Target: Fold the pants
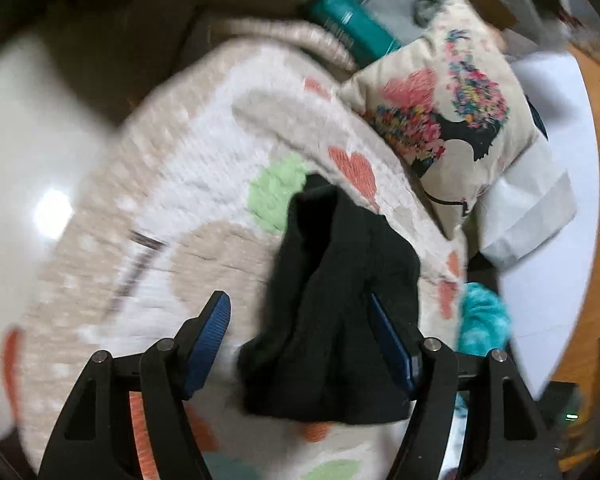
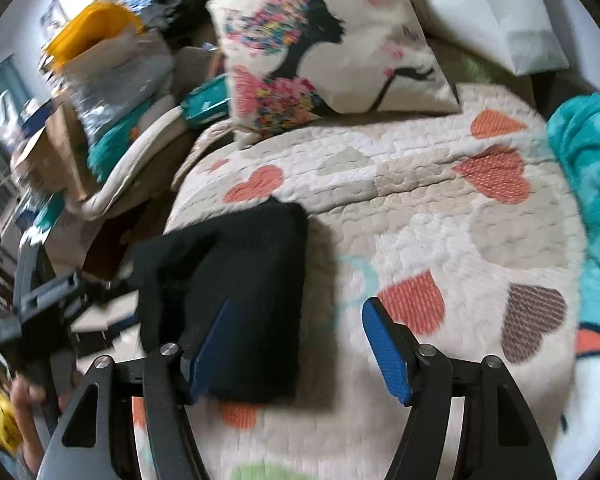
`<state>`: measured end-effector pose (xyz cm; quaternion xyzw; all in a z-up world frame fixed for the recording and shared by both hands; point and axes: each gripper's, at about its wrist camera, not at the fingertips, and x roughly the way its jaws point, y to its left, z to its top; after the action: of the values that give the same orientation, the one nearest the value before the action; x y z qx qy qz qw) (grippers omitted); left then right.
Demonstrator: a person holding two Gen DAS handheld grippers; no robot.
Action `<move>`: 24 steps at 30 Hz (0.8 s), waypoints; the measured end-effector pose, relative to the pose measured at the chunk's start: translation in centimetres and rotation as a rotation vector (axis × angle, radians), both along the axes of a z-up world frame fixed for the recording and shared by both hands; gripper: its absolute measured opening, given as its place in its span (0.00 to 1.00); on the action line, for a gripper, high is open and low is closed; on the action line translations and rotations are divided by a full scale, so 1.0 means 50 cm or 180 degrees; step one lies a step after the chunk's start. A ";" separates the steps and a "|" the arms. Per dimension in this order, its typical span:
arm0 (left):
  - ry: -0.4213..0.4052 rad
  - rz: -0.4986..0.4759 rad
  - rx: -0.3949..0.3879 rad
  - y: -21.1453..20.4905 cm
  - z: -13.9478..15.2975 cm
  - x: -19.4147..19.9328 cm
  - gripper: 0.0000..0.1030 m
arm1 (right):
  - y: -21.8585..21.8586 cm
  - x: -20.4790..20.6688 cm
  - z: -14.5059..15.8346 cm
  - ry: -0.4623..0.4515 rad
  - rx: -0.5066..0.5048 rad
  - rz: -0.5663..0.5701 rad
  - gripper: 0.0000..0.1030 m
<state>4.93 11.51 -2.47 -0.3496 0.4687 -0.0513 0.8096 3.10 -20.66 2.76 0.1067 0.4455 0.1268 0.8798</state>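
Black pants, folded into a compact bundle, are seen lying on a heart-patterned quilt, between the widely parted fingers of the left gripper, which is closed on nothing. The right gripper is likewise held wide open and empty, the pants lying under its left fingertip. A printed cushion is propped ahead of both tools.

A bed under a heart-patterned quilt carries a printed cushion; a glossy white floor reflects light beside it.
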 end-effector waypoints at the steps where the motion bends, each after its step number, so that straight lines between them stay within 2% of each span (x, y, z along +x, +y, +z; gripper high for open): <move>1: -0.0084 0.0012 0.0211 -0.004 0.017 -0.015 0.68 | 0.005 -0.027 0.007 -0.0045 -0.0029 0.0041 0.71; 2: -0.0228 0.0017 0.0589 -0.016 0.050 -0.043 0.68 | 0.011 -0.045 0.010 -0.0074 -0.0044 0.0072 0.72; 5: -0.0657 0.0160 0.1473 -0.044 0.127 -0.129 0.68 | 0.028 -0.110 0.019 -0.0190 -0.0083 0.0179 0.72; 7: -0.0832 0.0326 0.1744 -0.059 0.162 -0.193 0.74 | 0.041 -0.145 0.024 -0.0290 -0.0127 0.0244 0.72; 9: -0.0989 0.0429 0.1868 -0.074 0.189 -0.251 0.83 | 0.054 -0.178 0.029 -0.0409 -0.0206 0.0298 0.72; 11: -0.1170 0.0551 0.2094 -0.095 0.217 -0.315 0.87 | 0.064 -0.206 0.036 -0.0503 -0.0241 0.0346 0.72; 13: -0.1306 0.0648 0.2218 -0.105 0.240 -0.363 0.98 | 0.071 -0.233 0.048 -0.0594 -0.0274 0.0383 0.72; 14: -0.1380 0.0707 0.2249 -0.113 0.253 -0.382 1.00 | 0.074 -0.246 0.056 -0.0648 -0.0290 0.0400 0.73; 15: -0.1440 0.0760 0.2245 -0.120 0.265 -0.401 1.00 | 0.076 -0.259 0.064 -0.0706 -0.0307 0.0415 0.74; 18: -0.1406 0.0836 0.2249 -0.145 0.292 -0.430 1.00 | 0.082 -0.288 0.082 -0.0876 -0.0372 0.0434 0.77; 20: -0.1365 0.0764 0.2320 -0.167 0.305 -0.438 1.00 | 0.085 -0.305 0.092 -0.0996 -0.0446 0.0437 0.78; 24: -0.1511 0.0657 0.2481 -0.207 0.315 -0.465 1.00 | 0.089 -0.330 0.105 -0.1179 -0.0567 0.0443 0.80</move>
<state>-18.31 1.14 13.29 -0.0428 0.2177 0.1308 0.9663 -13.38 -16.20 8.03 -0.0276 0.2920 0.1649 0.9417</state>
